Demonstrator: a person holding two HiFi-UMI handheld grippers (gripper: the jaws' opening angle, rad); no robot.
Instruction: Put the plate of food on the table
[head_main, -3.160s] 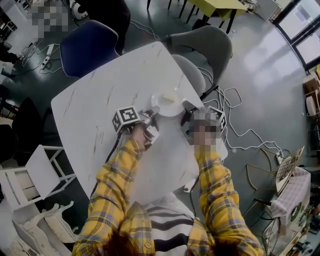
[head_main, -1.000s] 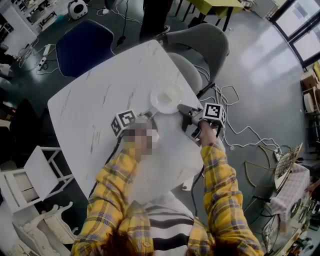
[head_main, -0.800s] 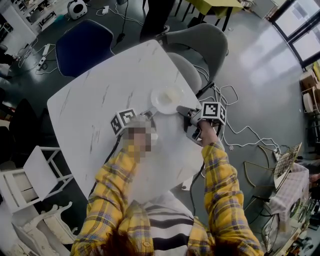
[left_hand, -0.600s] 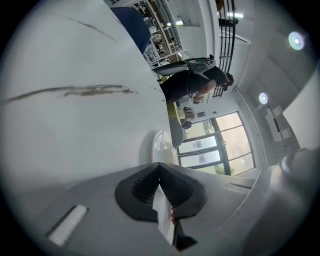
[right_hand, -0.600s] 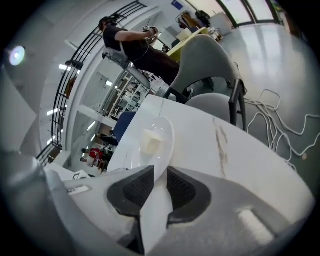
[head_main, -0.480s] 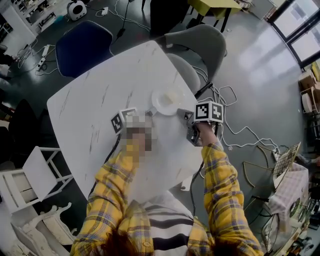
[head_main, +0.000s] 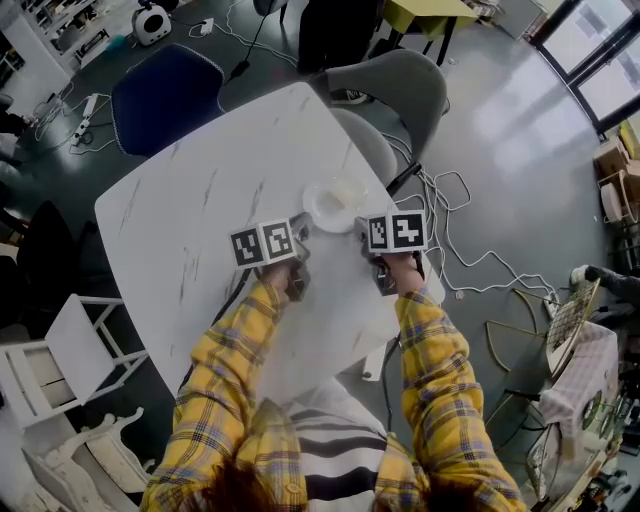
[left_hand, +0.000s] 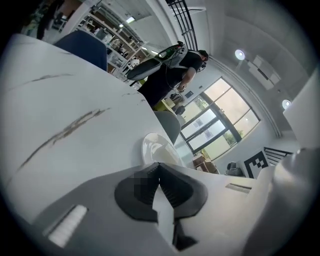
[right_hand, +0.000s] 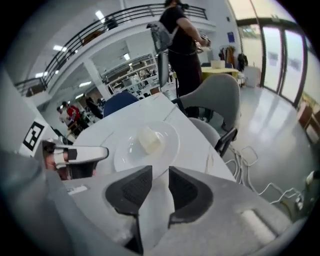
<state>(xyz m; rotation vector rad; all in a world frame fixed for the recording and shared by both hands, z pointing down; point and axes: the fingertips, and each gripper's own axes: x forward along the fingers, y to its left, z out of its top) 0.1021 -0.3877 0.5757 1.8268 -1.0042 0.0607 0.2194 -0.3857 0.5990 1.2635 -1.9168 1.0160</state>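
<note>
A white plate (head_main: 335, 205) with a pale lump of food (head_main: 343, 191) lies on the white marble table (head_main: 190, 210), near its right edge. My left gripper (head_main: 299, 229) sits just short of the plate's near-left rim, its jaws shut on nothing. In the left gripper view the plate (left_hand: 153, 149) lies beyond the gripper (left_hand: 159, 167). My right gripper (head_main: 364, 229) is at the plate's near-right rim. In the right gripper view the plate (right_hand: 146, 146) and the food (right_hand: 150, 139) lie just past the gripper (right_hand: 160, 176), whose jaws stand slightly apart, empty.
A grey chair (head_main: 400, 85) stands past the table's far right corner and a blue chair (head_main: 170, 92) at the far left. Cables (head_main: 455, 245) trail on the floor at the right. A white chair (head_main: 70, 350) stands at the left. A person (right_hand: 181, 37) stands behind the grey chair.
Both grippers have let go of the plate and drawn back a little toward me. The plate stays on the table. The marker cubes have turned to face up.
</note>
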